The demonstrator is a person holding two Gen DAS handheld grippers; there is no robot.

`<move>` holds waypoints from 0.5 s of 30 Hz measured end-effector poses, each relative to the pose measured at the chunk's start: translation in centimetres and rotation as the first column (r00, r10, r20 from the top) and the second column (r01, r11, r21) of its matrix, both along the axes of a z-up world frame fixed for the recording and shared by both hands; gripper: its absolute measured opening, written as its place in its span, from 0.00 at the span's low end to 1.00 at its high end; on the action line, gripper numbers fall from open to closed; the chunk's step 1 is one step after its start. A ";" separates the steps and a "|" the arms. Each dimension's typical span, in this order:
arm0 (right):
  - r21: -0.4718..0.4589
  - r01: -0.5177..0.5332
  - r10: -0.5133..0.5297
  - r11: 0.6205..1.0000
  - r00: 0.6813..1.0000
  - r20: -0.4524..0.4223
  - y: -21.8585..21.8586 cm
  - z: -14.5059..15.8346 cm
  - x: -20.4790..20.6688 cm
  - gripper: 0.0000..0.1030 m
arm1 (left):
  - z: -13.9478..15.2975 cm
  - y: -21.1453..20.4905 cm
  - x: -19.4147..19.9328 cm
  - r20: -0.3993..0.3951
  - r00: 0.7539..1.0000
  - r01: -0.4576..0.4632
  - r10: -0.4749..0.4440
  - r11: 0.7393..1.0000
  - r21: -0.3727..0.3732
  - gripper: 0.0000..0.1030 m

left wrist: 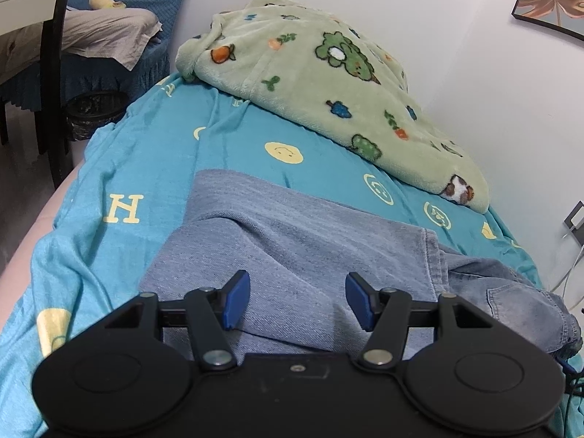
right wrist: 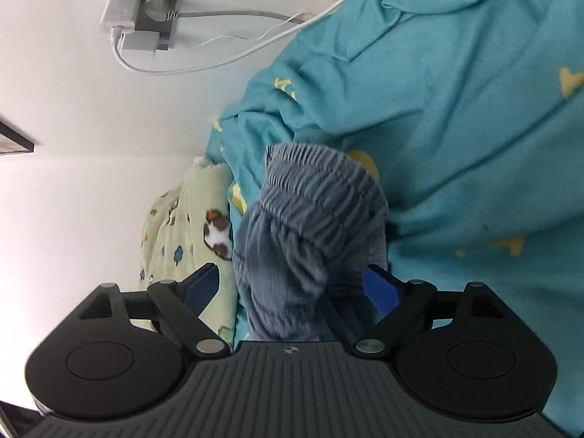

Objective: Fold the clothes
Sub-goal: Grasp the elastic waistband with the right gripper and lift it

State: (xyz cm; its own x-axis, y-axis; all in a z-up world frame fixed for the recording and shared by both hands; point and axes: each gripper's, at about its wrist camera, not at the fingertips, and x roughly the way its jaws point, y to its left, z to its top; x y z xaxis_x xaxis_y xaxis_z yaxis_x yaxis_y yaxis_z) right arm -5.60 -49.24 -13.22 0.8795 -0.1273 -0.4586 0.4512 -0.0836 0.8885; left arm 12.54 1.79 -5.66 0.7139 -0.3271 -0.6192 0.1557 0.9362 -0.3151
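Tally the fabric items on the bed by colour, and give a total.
Blue denim: 1, the jeans, elastic waistband bunched between the right gripper fingers
Teal with yellow print: 1, the bed sheet
Pale green with animal print: 1, the fleece blanket by the wall
Total: 3

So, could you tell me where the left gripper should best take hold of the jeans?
Probably the folded edge nearest its left finger, coming in low from the near side: that edge stands slightly raised off the sheet, so the open left gripper could straddle it.
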 end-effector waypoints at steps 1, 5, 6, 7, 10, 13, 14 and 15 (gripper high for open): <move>0.003 -0.002 0.002 1.000 1.000 0.004 -0.4 -0.3 0.6 0.86 | 0.0 0.0 0.0 0.001 1.000 0.000 0.000 1.000 0.001 0.53; -0.006 -0.011 0.011 1.000 0.999 -0.041 -1.7 -1.2 3.1 0.87 | 0.1 -0.2 0.0 0.001 1.000 -0.003 0.003 1.000 0.009 0.53; -0.017 -0.016 0.015 1.000 0.998 -0.067 -2.0 -1.4 3.5 0.86 | 0.1 -0.2 0.0 0.002 1.000 -0.003 0.003 1.000 0.013 0.53; -0.032 -0.024 0.021 0.999 0.995 -0.101 -2.3 -1.7 3.7 0.82 | 0.2 -0.2 0.0 0.005 1.000 -0.002 0.002 1.000 0.016 0.53; -0.140 -0.045 0.027 0.989 0.991 -0.130 -1.6 -0.8 4.4 0.66 | 0.4 -0.3 0.1 0.013 1.000 -0.003 0.003 1.000 0.025 0.53; -0.352 -0.085 0.040 0.932 0.990 -0.133 1.5 2.6 5.9 0.46 | 1.1 -0.4 -0.2 0.038 0.999 0.001 -0.003 0.999 0.046 0.53; -0.419 -0.098 0.045 0.903 0.990 -0.134 2.5 3.7 6.3 0.45 | 1.5 -0.4 -0.3 0.049 0.999 0.003 -0.006 0.999 0.054 0.53; -0.484 -0.109 0.049 0.868 0.989 -0.136 3.5 4.8 6.8 0.42 | 1.9 -0.4 -0.4 0.064 0.998 0.004 -0.007 0.998 0.058 0.53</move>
